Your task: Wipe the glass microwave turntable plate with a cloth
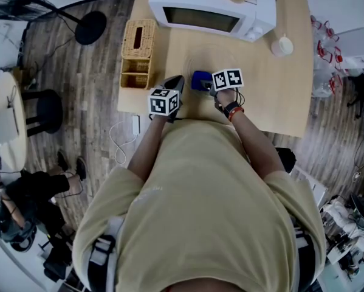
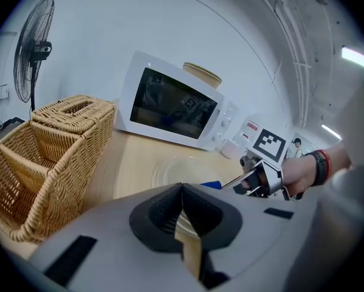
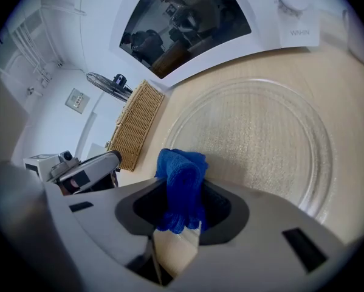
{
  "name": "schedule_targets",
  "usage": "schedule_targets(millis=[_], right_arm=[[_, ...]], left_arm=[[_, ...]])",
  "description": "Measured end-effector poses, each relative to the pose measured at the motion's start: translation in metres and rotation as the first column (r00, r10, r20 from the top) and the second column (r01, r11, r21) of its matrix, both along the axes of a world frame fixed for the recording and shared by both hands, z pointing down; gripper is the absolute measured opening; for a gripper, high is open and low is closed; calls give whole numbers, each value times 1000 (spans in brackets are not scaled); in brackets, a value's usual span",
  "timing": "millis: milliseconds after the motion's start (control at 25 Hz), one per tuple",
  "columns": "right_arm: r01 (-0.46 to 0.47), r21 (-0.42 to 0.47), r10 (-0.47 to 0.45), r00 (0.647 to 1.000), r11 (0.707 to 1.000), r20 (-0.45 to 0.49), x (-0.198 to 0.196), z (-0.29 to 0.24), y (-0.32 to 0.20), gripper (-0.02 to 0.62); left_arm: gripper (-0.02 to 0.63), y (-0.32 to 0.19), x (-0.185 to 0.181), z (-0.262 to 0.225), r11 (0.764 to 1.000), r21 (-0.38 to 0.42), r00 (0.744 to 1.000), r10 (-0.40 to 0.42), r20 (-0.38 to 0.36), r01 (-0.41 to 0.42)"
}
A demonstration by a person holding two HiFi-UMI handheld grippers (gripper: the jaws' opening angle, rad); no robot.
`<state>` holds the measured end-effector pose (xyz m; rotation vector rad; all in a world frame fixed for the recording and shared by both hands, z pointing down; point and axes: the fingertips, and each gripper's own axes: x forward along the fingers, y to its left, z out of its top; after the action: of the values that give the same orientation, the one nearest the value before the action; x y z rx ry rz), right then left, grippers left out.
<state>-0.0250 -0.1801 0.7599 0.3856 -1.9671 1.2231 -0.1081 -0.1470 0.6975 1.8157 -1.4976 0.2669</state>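
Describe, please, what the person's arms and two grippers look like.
The left gripper and right gripper are grey with dark-lined jaws, each carrying a white cube of black square markers. Short pale-yellow sleeves; black and orange bands on the right wrist.

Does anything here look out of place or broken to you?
Only the glass turntable plate: it lies flat on the wooden table in front of the microwave rather than inside it. It looks whole, with nothing spilled. The right tongs grip a blue cloth by its rim.
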Motion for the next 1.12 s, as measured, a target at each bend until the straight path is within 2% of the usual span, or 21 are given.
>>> schedule_targets(millis=[280, 480, 1120], right_arm=[[-21, 1, 21, 1000, 1000, -1, 14, 1, -3, 147], [-42, -9, 42, 999, 999, 2, 23, 0, -4, 146], [-88, -23, 88, 996, 996, -20, 66, -1, -16, 146]], left_arm=[[20, -4, 10, 0, 1000, 4, 1000, 28, -1, -28], [20, -11, 13, -6, 999, 33, 999, 40, 35, -41], [20, -25, 49, -8, 990, 51, 991, 134, 25, -135]])
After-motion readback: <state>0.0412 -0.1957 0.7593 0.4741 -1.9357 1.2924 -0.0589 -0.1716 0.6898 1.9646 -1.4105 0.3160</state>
